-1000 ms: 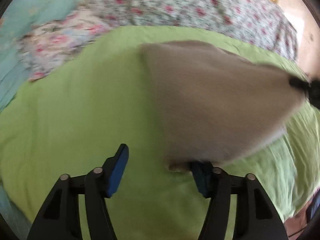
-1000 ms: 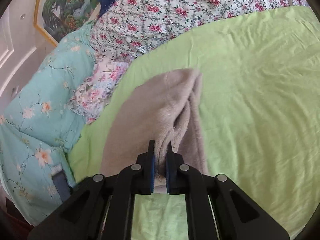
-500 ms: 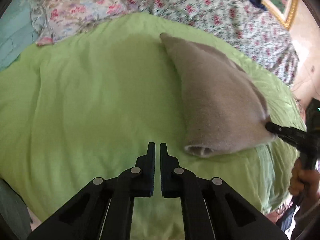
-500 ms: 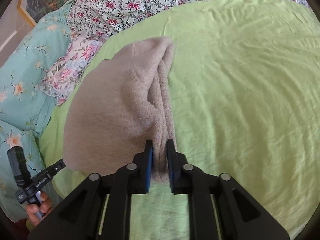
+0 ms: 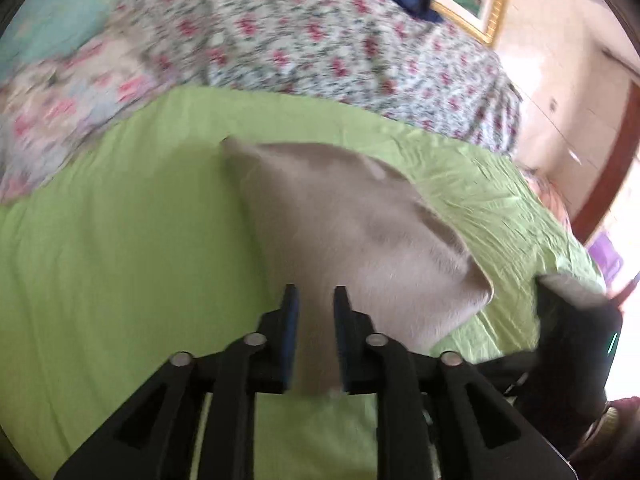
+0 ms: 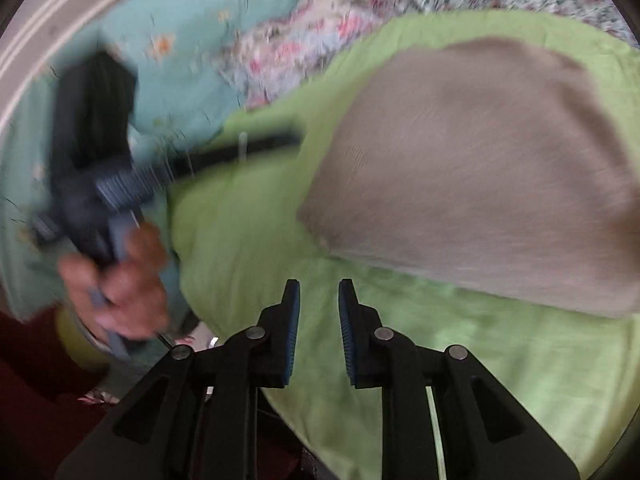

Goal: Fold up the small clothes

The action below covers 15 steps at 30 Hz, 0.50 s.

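Right claw (image 6: pixel 319 320) released fuzzy taupe cloth (image 6: pixel 480 168); left claw (image 5: pixel 315 332) reopened.

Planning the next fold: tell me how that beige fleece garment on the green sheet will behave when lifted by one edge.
The beige garment looks soft and fuzzy, so it will probably droop and drag rather than hold shape. It lies in loose layers, which may slide apart when lifted. It looks light; a push would likely bunch it on the green sheet.

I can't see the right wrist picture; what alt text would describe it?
A folded beige garment lies on a green bedsheet, beyond the open right gripper, which holds nothing. At left, blurred, a hand holds the other gripper near floral bedding.
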{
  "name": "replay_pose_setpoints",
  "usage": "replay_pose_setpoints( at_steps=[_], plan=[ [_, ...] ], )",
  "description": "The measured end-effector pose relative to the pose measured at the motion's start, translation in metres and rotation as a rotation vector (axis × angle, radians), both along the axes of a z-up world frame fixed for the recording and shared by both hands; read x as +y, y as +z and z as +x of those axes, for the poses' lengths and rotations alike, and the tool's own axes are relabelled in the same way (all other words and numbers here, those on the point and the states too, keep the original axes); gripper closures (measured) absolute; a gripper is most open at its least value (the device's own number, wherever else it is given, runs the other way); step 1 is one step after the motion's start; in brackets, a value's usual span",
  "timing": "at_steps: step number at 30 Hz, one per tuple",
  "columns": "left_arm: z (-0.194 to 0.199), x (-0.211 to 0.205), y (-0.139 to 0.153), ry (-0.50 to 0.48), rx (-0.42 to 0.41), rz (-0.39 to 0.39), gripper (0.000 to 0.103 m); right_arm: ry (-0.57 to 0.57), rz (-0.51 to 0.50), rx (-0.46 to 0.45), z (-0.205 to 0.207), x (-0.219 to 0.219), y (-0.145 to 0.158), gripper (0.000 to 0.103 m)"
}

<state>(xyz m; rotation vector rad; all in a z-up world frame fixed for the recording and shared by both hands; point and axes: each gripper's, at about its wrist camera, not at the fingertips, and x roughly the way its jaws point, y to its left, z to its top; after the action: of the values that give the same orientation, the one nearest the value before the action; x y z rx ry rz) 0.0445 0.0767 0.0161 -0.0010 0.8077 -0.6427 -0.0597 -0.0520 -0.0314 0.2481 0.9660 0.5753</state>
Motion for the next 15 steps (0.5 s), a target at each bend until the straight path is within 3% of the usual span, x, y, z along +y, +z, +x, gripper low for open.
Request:
replay_pose_setpoints(
  at_steps=[5,8,12,15],
  plan=[
    [0.043,-0.021,0.001,-0.172,0.011,0.036,0.080,-0.005,-0.077,-0.093,0.005,0.019,-0.002,0.062],
    [0.070,-0.028,-0.010,-0.215,0.061,0.080,0.080,-0.030,-0.049,-0.127,0.008,0.012,0.002,0.058],
    [0.090,-0.033,-0.016,-0.260,0.100,0.036,0.080,-0.040,-0.055,-0.102,0.025,0.017,-0.010,0.058],
    [0.097,-0.038,-0.021,-0.272,0.114,0.047,0.079,-0.045,-0.020,-0.120,0.036,0.023,-0.011,0.058]
  ],
)
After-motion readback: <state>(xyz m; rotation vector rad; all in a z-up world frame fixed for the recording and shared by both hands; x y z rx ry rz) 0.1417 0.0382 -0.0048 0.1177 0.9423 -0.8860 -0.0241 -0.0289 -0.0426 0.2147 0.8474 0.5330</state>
